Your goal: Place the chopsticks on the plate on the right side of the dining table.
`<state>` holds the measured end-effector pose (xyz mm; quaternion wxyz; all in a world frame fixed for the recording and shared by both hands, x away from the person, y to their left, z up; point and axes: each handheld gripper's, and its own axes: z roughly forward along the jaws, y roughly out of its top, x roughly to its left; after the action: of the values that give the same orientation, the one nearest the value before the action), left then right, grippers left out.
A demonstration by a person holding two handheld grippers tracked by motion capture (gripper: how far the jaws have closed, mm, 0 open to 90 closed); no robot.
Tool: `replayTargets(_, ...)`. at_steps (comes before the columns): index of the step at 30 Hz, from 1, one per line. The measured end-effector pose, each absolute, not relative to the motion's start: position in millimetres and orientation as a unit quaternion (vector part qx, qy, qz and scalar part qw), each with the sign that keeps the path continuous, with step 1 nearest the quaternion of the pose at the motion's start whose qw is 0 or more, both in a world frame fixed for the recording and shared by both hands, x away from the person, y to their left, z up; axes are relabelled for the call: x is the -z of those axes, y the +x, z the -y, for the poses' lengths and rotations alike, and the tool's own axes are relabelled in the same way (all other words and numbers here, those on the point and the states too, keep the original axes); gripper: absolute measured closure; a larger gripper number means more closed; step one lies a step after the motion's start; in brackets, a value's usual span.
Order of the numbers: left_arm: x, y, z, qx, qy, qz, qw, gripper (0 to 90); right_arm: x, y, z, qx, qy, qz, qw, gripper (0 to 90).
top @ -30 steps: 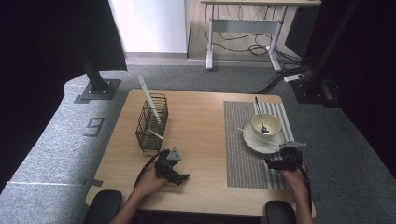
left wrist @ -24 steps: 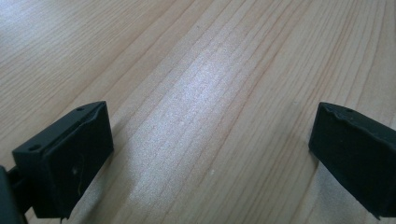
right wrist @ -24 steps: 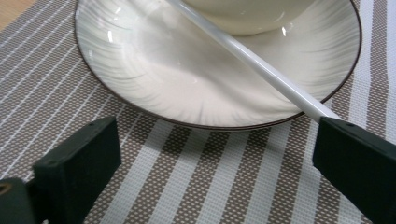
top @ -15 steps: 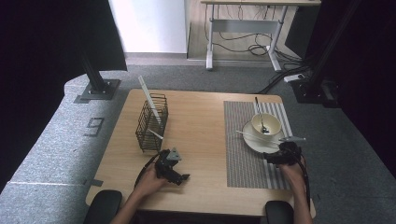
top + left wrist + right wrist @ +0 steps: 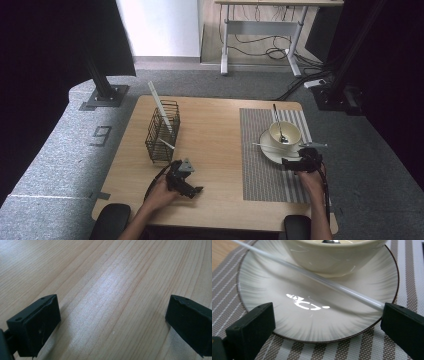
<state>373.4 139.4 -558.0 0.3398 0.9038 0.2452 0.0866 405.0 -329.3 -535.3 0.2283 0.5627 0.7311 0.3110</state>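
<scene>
A cream bowl (image 5: 285, 133) with a metal spoon (image 5: 278, 120) in it stands on a white saucer (image 5: 270, 152) on a striped placemat (image 5: 265, 175). A thin white rod (image 5: 280, 146) lies across the saucer in front of the bowl. My right gripper (image 5: 296, 160) sits at the saucer's near edge. In the right gripper view it (image 5: 328, 325) is open over the saucer (image 5: 287, 315), with the rod (image 5: 324, 281) running up to its right jaw and the bowl (image 5: 329, 255) just beyond. My left gripper (image 5: 192, 186) rests on the table, open (image 5: 112, 317) over bare wood.
A black wire basket (image 5: 162, 132) stands at the table's left, with a white utensil (image 5: 159, 106) sticking up out of it. Bare wooden tabletop (image 5: 215, 140) lies between basket and placemat. Grey carpet, a black stand and a desk with cables lie beyond the table.
My right gripper has edged forward and a little left, up to the saucer's rim. The left gripper has stayed where it was.
</scene>
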Motion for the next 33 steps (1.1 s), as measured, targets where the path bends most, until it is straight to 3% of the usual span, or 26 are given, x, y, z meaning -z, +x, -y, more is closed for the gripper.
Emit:
replayTargets(24,557.9,374.0,-138.7,-0.086,0.905,-0.243,0.34,0.0,544.5,407.8,333.6,-0.306,0.578,-0.716,0.245,0.0)
replayTargets(33,558.0,373.9,-138.6,-0.086,0.904,-0.243,0.341,0.0,535.3,392.7,335.5,-0.323,0.568,-0.716,0.246,0.0)
